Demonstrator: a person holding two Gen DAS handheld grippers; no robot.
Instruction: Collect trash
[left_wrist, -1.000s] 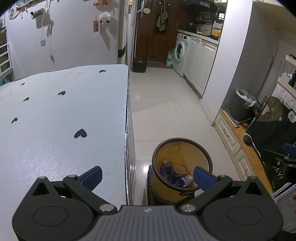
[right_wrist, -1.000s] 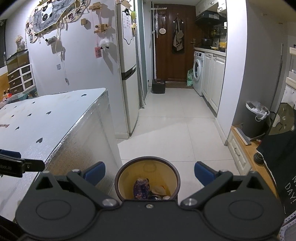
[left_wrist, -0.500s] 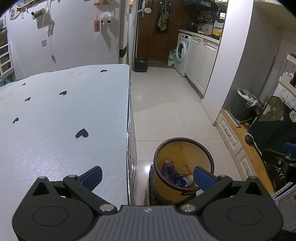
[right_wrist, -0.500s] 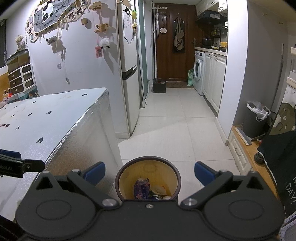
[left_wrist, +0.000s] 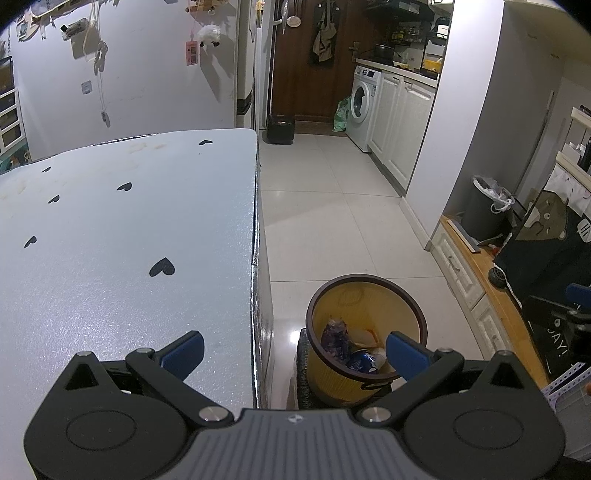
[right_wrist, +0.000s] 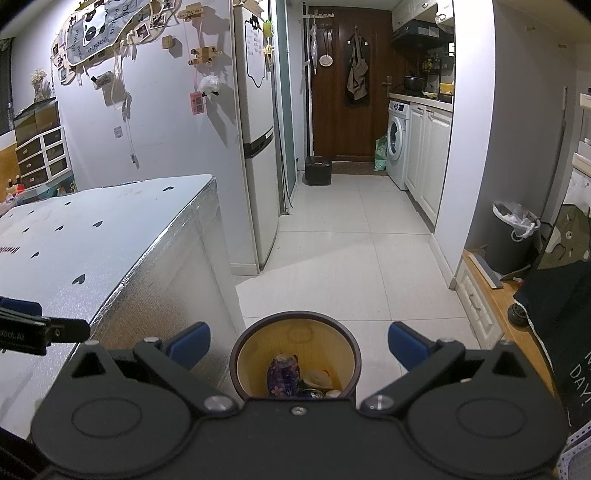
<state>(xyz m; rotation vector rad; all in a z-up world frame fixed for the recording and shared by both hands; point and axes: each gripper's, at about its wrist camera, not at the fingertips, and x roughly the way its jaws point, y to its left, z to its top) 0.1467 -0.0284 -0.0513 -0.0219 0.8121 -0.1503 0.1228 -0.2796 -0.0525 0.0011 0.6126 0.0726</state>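
A yellow waste bin (left_wrist: 369, 291) with a dark rim stands on the tiled floor beside the table's right edge. Inside lie a purple wrapper (left_wrist: 334, 338), a blue can (left_wrist: 362, 360) and pale scraps. My left gripper (left_wrist: 293, 350) is open and holds nothing; it hovers over the table's near right corner. In the right wrist view the same bin (right_wrist: 295, 321) sits straight below my right gripper (right_wrist: 299, 341), which is open and holds nothing, with the purple wrapper (right_wrist: 282, 374) showing inside. The left gripper's tip (right_wrist: 55, 330) pokes in at the left edge.
The silver table (left_wrist: 110, 240) with black heart marks fills the left. A tiled corridor (right_wrist: 351, 236) runs to a brown door, with a fridge (right_wrist: 258, 147) left, and a washing machine (right_wrist: 397, 144) and white cabinets right. A dark bin (right_wrist: 511, 240) with a white bag stands right.
The left wrist view has drifted slightly, so the bin sits a little further right and lower. The right wrist view is nearly unchanged. Both grippers stay open.
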